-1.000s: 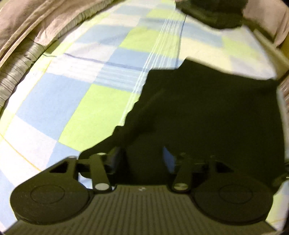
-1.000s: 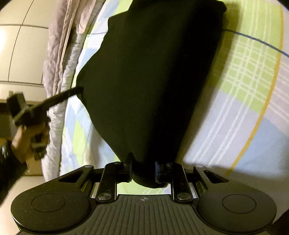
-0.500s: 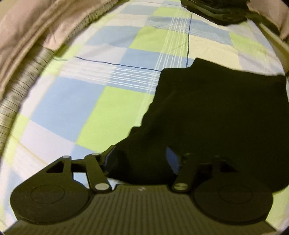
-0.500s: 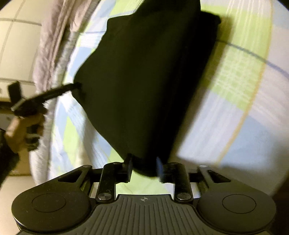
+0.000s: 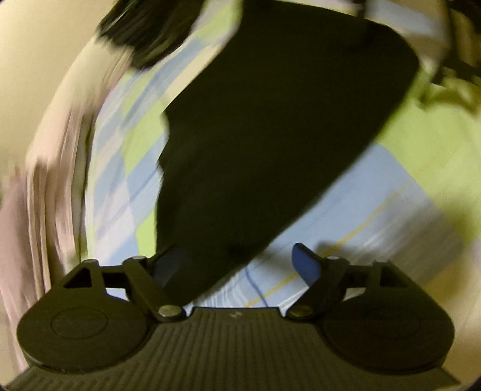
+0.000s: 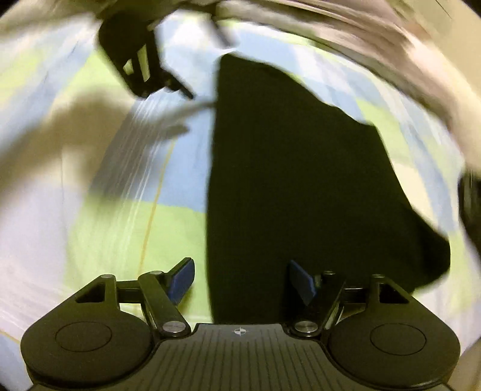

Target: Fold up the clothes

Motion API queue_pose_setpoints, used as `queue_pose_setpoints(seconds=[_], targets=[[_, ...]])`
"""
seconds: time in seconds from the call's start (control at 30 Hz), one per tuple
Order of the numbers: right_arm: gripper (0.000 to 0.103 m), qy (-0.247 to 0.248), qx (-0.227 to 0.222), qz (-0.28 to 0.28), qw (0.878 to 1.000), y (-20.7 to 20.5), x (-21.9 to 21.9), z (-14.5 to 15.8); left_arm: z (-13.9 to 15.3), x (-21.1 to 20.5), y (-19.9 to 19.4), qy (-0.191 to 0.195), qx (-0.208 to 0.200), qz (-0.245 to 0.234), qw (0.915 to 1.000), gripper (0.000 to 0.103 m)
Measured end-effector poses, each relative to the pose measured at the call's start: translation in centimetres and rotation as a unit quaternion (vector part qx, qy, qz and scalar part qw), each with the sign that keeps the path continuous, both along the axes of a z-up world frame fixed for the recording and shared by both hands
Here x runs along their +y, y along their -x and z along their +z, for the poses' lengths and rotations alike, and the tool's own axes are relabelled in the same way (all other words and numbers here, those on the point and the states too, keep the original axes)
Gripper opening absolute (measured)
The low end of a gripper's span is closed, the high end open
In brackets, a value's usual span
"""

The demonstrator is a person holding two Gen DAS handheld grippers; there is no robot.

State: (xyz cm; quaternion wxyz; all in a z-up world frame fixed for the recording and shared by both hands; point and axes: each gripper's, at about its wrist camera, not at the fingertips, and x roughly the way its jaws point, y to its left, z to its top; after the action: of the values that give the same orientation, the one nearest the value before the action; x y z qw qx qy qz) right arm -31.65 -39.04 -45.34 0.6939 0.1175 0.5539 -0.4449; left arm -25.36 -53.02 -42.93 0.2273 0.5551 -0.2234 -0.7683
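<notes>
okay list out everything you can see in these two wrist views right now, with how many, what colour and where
Black garment: one, black, lying on the bed sheet, its near edge between the fingers of both claws.
Dark clothes pile: one blurred heap, black, on the sheet at the top left of the left wrist view.
Bed sheet: one, checked in blue, lime green and white with thin yellow and blue lines, under everything.
Blanket: one, pale pinkish beige, bunched along the sheet's edge.
Left claw: one, black with blue pads, jaws opening, cloth between them but not pressed; also seen blurred at the top left of the right wrist view.
Right claw: one, black with blue pads, jaws opening over the garment's edge.
</notes>
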Motion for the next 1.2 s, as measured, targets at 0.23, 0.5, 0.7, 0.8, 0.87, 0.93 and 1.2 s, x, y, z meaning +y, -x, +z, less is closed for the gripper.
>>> queue_pose_setpoints(seconds=[0.23,0.5,0.7,0.8,0.87,0.93,1.2], targets=[[0.066,0.063,0.074,0.068,0.993,-0.6,0.2,-3.7,-3.6,0.0,1.7,0.064,-0.016,-0.051,0.9965,0.08],[0.028,0.044,-0.001,0.055,0.997,4.9,-0.6,3.0,-4.6,-2.4,3.1,0.084,-0.052,-0.057,0.9935,0.064],[0.029,0.04,0.017,0.061,0.997,6.8,0.6,5.0,-2.8,-1.7,5.0,0.055,-0.052,-0.02,0.9969,0.039],[0.049,0.041,0.037,0.058,0.997,6.1,1.6,3.7,-2.2,-1.1,5.2,0.047,-0.046,0.006,0.9978,0.035],[0.062,0.044,0.041,0.05,0.997,5.5,1.9,2.7,-2.2,-0.8,5.3,0.042,-0.046,0.011,0.998,0.034],[0.062,0.051,0.035,0.047,0.997,5.0,2.0,1.8,-2.2,-0.5,5.5,0.037,-0.047,0.018,0.998,0.033],[0.053,0.072,0.089,0.088,0.99,5.0,0.4,-2.2,0.4,0.6,6.8,0.022,-0.043,0.041,0.998,0.031]])
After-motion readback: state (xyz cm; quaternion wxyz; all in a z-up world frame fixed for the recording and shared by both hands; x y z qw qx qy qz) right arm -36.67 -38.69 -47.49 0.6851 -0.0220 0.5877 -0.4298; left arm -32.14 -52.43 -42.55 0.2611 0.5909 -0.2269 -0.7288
